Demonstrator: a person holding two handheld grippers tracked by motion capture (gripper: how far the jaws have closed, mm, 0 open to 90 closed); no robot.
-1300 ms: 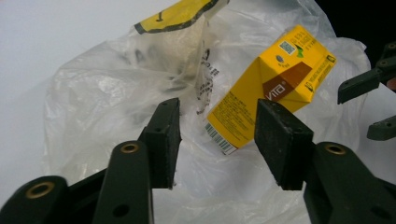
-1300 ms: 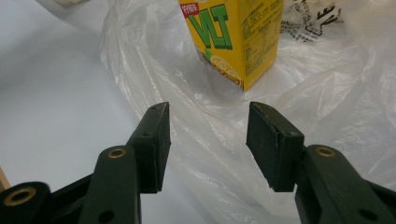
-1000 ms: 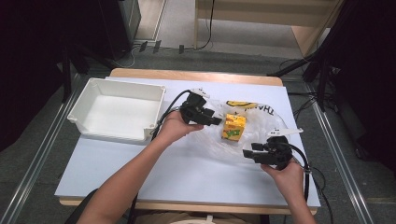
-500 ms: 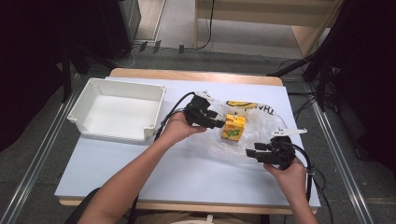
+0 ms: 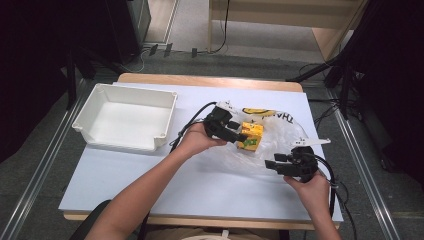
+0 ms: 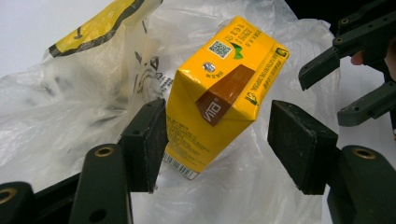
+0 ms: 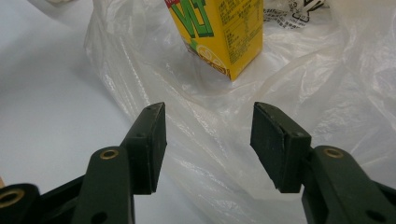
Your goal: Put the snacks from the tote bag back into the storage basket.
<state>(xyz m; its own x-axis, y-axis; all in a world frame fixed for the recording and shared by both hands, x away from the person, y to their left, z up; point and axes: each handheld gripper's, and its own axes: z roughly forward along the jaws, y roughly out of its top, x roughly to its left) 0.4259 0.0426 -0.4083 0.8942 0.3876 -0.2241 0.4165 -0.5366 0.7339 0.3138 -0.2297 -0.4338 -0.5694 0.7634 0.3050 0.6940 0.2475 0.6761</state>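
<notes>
The left gripper (image 6: 217, 142) is wide open. A yellow carton (image 6: 219, 95) stands tilted between its jaws, on a clear plastic bag (image 6: 70, 107). One jaw is very close to the carton side, maybe touching it; the other jaw is apart from it. The right gripper (image 7: 208, 142) is also open, with nothing between its jaws, and the bag lies under them. The carton (image 7: 219, 32) is just ahead of it. A white bin (image 5: 125, 117) sits well apart, on the far side of the left gripper (image 5: 235, 132).
</notes>
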